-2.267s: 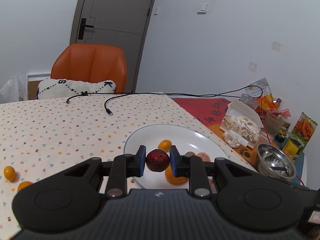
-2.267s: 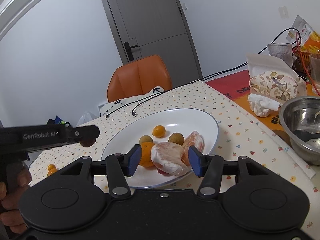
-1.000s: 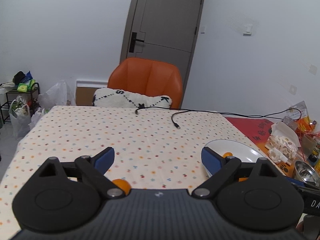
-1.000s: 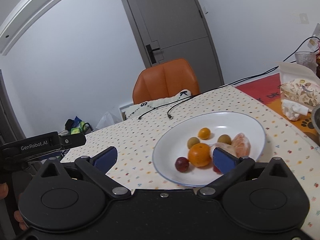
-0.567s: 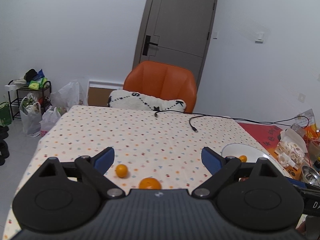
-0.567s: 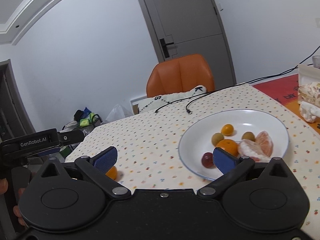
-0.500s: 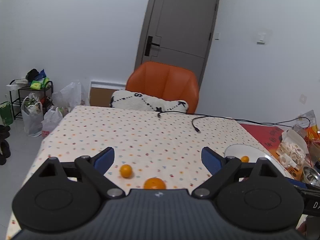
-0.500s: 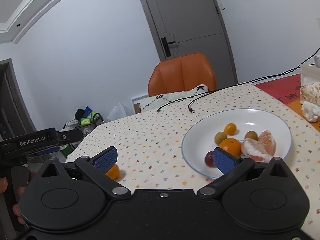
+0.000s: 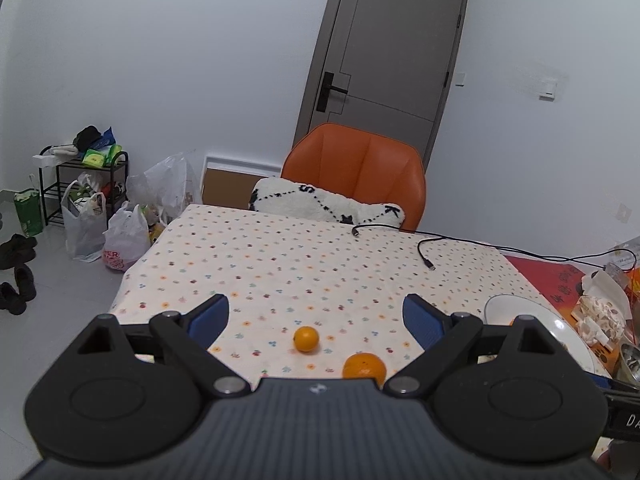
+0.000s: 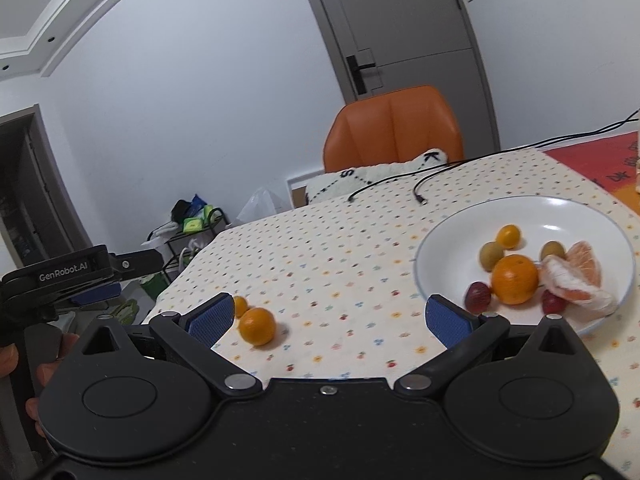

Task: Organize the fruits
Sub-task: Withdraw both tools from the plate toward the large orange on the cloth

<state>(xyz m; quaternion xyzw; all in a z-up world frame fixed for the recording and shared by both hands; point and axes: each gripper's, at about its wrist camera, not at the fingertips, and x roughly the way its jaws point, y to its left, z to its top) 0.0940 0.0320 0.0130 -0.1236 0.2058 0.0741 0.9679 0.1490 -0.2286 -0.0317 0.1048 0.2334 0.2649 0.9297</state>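
Most of the fruit already sits on the white plate (image 10: 524,216): an orange, a small kumquat, two greenish fruits, two dark red ones and peeled segments. Two pieces remain on the tablecloth, a small orange fruit (image 9: 306,339) and, at its 4 o'clock, a larger one (image 9: 364,366). The left gripper (image 9: 316,316) and right gripper (image 10: 328,318) are both spread wide and empty, above the table

The left gripper (image 9: 316,318) released the dark red fruit (image 10: 477,295) onto the plate (image 10: 580,208), opened, and pulled back.
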